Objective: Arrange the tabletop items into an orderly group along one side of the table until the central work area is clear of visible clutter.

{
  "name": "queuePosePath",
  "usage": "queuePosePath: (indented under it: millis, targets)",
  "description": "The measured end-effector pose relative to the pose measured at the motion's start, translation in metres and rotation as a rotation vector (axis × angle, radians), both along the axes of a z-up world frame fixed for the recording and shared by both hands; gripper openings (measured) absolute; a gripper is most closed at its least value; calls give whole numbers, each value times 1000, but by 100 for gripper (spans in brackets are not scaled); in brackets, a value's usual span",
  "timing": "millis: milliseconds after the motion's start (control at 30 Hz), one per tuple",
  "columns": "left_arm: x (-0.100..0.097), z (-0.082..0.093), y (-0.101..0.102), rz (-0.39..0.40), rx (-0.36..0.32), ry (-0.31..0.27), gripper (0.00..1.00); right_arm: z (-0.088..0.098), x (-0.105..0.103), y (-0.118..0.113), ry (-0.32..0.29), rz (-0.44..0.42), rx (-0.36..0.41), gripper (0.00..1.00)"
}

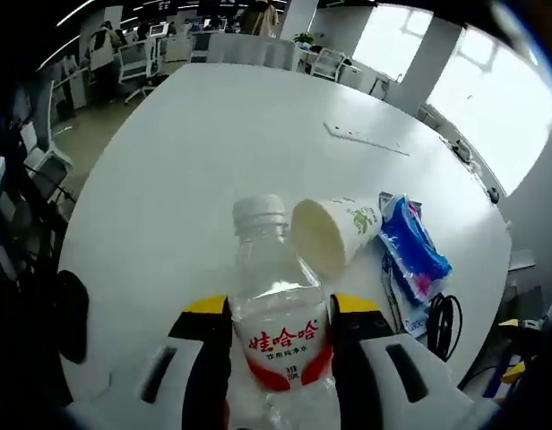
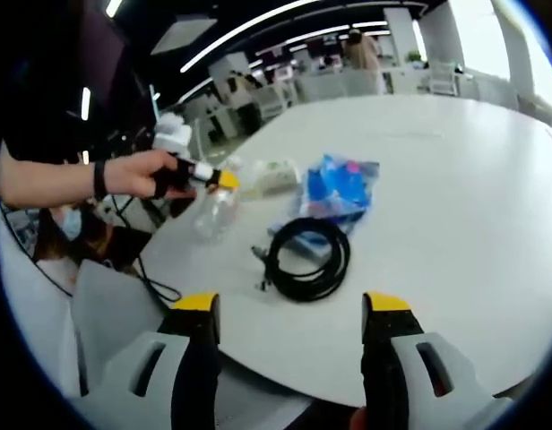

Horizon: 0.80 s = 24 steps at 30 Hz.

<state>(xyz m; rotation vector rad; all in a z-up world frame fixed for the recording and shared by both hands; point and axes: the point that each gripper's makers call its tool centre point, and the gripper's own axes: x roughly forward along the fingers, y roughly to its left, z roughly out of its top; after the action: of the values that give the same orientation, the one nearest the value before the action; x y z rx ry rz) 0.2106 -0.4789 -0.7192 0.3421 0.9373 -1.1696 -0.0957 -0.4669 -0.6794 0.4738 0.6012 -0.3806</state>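
Observation:
My left gripper (image 1: 280, 309) is shut on a clear water bottle (image 1: 274, 264) with a white cap and a red label, held upright over the white table (image 1: 213, 152). Just right of the bottle a paper cup (image 1: 330, 231) lies on its side, mouth towards me. Beyond it are a blue packet (image 1: 412, 246) and a coiled black cable (image 1: 444, 322) near the table's edge. In the right gripper view the left gripper (image 2: 213, 176) holds the bottle (image 2: 213, 213) beside the cup (image 2: 269, 176), the packet (image 2: 340, 186) and the cable (image 2: 307, 260). My right gripper (image 2: 292, 309) stands open, short of the cable.
A flat white strip (image 1: 366, 139) lies far out on the table. A person's hand and forearm (image 2: 70, 179) carry the left gripper. A grey chair (image 2: 115, 313) stands at the table's near edge (image 2: 258, 358). Office chairs and desks (image 1: 142, 63) stand beyond the table.

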Motion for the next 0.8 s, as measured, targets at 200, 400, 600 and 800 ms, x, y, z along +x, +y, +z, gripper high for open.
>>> queuePosePath:
  millis: [200, 400, 600, 800]
  targets:
    - [4, 5, 6, 11, -39, -19, 42, 0, 0, 0, -6, -9, 3, 62]
    - [3, 9, 11, 10, -51, -37, 42, -2, 0, 2, -3, -6, 6, 62]
    - [0, 15, 12, -13, -87, -90, 42, -3, 1, 2, -3, -5, 5, 61]
    - [-8, 22, 16, -47, -109, -140, 42, -3, 0, 4, 0, -2, 5, 61]
